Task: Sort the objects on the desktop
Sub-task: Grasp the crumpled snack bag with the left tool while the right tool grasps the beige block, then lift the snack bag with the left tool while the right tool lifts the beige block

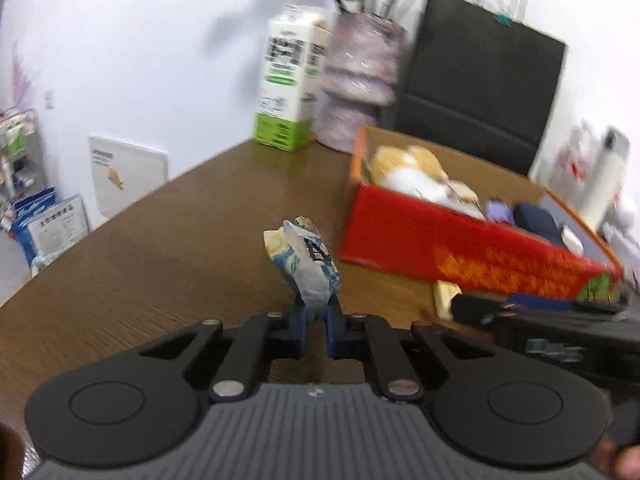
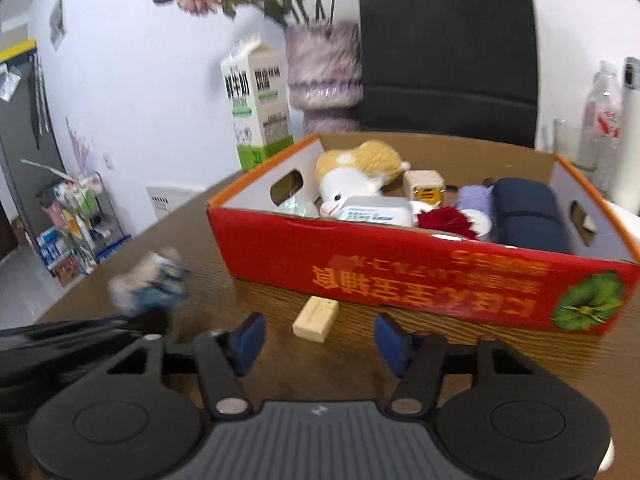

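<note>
We have the left gripper (image 1: 318, 312) clenched on one crumpled packet (image 1: 306, 264), pinched at its lower end above the table (image 1: 160, 248); light, soft, crinkly (likely slips). Right gripper (image 2: 320, 338) spread, holding nothing, one small tan block (image 2: 316, 317) just ahead, stiff, take its long sides. Beyond, one red box (image 2: 400, 268) with several items.

One red box (image 2: 400, 276) sits on one wooden table (image 1: 160, 248), along with one milk carton (image 2: 256, 108), one vase (image 2: 324, 72) and one black bag (image 2: 448, 40). One crumpled packet (image 1: 304, 264) and one pale block (image 2: 316, 318) are outside the box. Inside it, one plush toy (image 2: 356, 176) and one dark roll (image 2: 528, 212) can be counted.
</note>
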Demonstrator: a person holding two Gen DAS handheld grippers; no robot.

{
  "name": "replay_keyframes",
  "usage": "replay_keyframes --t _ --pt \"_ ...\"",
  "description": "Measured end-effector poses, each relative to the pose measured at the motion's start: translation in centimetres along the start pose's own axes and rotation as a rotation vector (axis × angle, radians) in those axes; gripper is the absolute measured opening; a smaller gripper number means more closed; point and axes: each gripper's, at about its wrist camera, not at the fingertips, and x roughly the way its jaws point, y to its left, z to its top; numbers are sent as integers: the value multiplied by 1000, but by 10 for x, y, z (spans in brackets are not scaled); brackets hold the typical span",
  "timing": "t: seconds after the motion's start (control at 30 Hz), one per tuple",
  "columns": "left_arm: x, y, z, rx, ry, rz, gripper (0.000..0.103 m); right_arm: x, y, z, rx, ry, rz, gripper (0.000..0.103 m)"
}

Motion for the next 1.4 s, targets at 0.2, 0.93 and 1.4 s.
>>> replay_keyframes --t 0.2,0.93,1.4 --pt "-5 -1 3 1 -33 37 9 33 18 1 -52 36 -83 36" --pt "-95 -77 -54 195 -40 -236 9 -168 -24 -95 10 -100 -150 19" --pt "-141 -91 -94 251 -29 -271 9 -224 -28 -140 10 -110 -169 16"
